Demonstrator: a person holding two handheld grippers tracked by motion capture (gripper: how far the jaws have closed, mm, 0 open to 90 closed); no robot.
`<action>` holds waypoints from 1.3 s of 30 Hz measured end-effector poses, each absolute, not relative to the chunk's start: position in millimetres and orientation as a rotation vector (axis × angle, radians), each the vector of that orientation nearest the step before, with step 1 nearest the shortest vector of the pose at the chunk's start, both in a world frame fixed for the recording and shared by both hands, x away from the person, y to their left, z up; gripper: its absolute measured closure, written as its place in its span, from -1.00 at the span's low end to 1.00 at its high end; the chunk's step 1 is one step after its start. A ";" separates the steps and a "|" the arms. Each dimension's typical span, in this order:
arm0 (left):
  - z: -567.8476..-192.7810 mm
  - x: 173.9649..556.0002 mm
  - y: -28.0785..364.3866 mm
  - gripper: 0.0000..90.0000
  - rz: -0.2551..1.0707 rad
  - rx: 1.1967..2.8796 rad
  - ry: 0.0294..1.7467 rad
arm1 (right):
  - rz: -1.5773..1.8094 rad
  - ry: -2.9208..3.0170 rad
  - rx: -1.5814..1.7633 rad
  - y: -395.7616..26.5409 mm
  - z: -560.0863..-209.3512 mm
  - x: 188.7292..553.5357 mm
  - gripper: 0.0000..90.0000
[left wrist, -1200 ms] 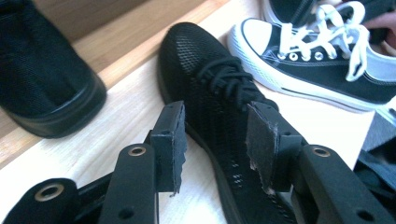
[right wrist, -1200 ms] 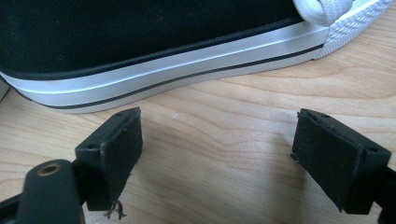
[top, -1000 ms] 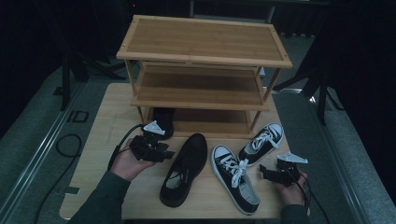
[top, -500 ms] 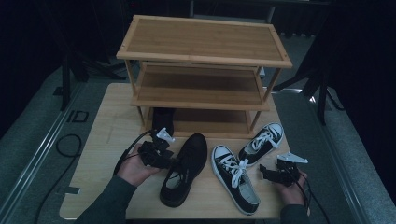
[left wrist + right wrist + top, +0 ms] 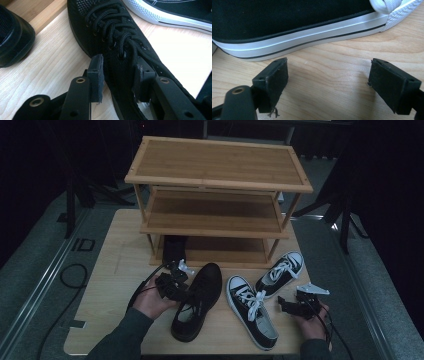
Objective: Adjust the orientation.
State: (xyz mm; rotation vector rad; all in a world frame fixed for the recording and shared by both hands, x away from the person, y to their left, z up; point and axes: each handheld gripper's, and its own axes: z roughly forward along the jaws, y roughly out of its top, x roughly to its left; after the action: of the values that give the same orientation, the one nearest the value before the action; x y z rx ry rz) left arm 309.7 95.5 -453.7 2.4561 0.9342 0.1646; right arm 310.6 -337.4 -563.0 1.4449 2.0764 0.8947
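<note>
- Pale wooden table [image 5: 115,270] bears a bamboo rack [image 5: 215,175]; black lace-up shoe [image 5: 197,300] lies just before it
- left gripper [image 5: 120,72] has been closing, jaws astride that shoe
- right gripper [image 5: 328,82] gapes wide, empty, beside a sneaker [image 5: 294,27]

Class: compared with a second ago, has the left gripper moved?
Yes. The left gripper has shifted right, away from the shelf's left leg, onto the black lace-up shoe, jaws closing around it.

A three-tier shoe rack [image 5: 218,167] is set at the table's [image 5: 110,280] far side, a shoe [image 5: 174,248] is tucked on its bottom shelf at the left, and before it a lace-up shoe [image 5: 197,300] is laid left of two sneakers [image 5: 252,317] [image 5: 281,272], side by side.
</note>
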 end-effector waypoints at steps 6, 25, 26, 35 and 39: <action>-459.9 316.3 93.0 0.47 0.177 2.486 0.970 | 0.894 2.077 1.444 -337.3 -563.0 310.8 -0.65; -471.0 327.9 90.5 0.88 0.069 2.463 1.021 | 0.895 2.076 1.445 -337.2 -563.0 311.0 -0.65; -470.8 328.3 91.8 0.88 0.064 2.453 1.029 | 0.895 2.076 1.445 -337.1 -563.0 311.0 -0.65; -467.0 329.6 100.7 0.89 0.051 2.369 1.071 | 0.896 2.076 1.445 -337.0 -563.0 311.2 -0.65; -463.0 330.9 103.8 0.89 0.062 2.345 1.083 | 0.896 2.077 1.444 -337.1 -563.0 311.2 -0.65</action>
State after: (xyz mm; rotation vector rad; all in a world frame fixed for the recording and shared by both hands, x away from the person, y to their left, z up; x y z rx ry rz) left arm 330.9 103.8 -463.0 2.3448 1.0828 0.0617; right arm 311.2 -337.1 -563.0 1.4443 2.0769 0.8960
